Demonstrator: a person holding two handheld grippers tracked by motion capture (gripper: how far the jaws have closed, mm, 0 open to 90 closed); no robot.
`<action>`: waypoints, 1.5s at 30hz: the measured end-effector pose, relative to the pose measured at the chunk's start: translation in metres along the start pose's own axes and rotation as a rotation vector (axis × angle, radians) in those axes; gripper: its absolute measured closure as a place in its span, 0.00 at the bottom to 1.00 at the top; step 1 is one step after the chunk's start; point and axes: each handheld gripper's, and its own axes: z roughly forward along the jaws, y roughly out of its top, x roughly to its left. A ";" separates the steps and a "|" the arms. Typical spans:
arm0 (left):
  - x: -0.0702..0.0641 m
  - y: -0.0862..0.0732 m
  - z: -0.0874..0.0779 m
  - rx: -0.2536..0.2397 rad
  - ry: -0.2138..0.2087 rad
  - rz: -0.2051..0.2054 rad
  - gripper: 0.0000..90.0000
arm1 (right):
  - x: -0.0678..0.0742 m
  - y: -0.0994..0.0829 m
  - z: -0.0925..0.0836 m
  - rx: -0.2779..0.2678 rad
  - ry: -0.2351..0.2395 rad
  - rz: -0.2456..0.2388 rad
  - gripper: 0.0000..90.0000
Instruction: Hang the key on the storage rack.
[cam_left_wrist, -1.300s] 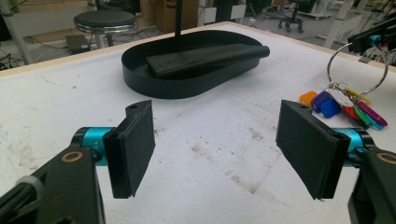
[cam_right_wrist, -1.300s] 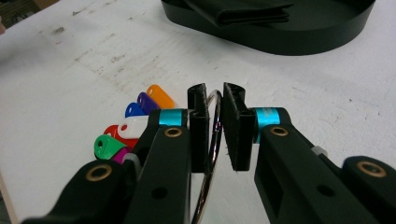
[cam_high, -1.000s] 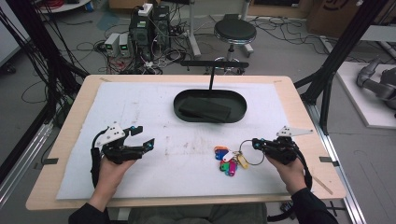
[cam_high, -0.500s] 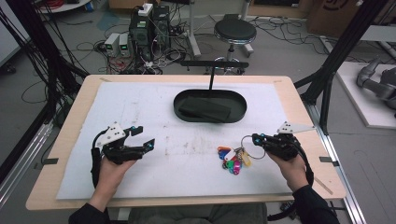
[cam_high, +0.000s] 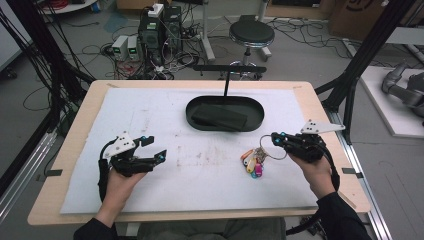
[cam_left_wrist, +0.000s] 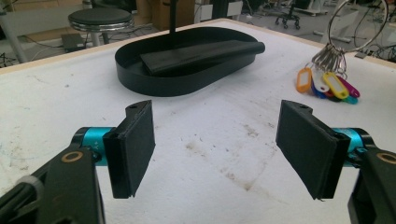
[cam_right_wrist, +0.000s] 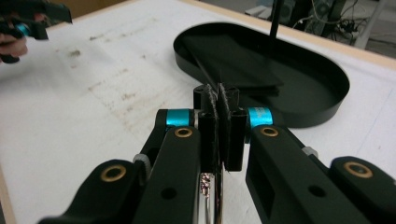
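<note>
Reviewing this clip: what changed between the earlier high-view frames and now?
The right gripper, shut on the key ring, has risen a little, drawing the ring up so the coloured key tags trail below it, their lower ends still near the mat. The left gripper kept its place with fingers apart and nothing between them; the black tray did not move.

A wooden table (cam_high: 320, 107) carries a stained white mat (cam_high: 150, 120), bearing a black oval tray (cam_high: 195, 116).

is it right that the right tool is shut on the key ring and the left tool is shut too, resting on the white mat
Not quite. The right tool is shut on the key ring, but the left tool is open, jaws wide apart with nothing between them, as the left gripper view shows, over the white mat.
</note>
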 end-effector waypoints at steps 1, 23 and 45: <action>0.000 0.000 0.000 0.000 -0.002 -0.001 0.31 | -0.001 0.003 -0.001 -0.008 0.003 0.001 0.98; 0.001 -0.002 -0.002 0.003 0.000 -0.007 0.31 | -0.026 0.056 -0.013 -0.097 -0.004 -0.038 0.98; 0.002 -0.005 -0.005 0.006 -0.004 -0.004 0.31 | -0.044 0.109 0.010 -0.124 -0.048 -0.108 0.98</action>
